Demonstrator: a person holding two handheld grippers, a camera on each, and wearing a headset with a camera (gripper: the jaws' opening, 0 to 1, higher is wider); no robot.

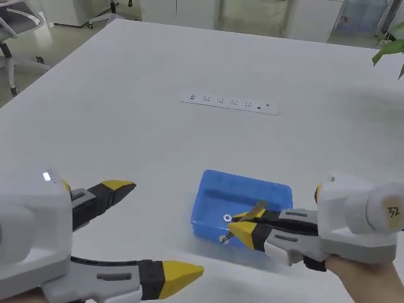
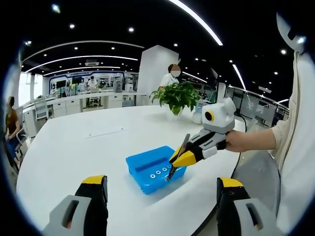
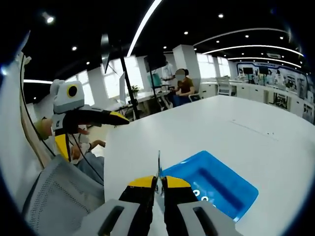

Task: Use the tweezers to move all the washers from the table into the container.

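Right gripper (image 1: 242,228) clamped on tweezers (image 1: 223,239), angled down into blue container (image 1: 246,187); left gripper (image 1: 161,228) wide open, empty.

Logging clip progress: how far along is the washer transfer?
Done: several washers lie in the blue container. In hand: the right gripper clamps the tweezers, tips down inside the container; whether they carry a washer is unclear. The left gripper hangs open, idle. Left: the white table near the container looks bare, so probably little remains.
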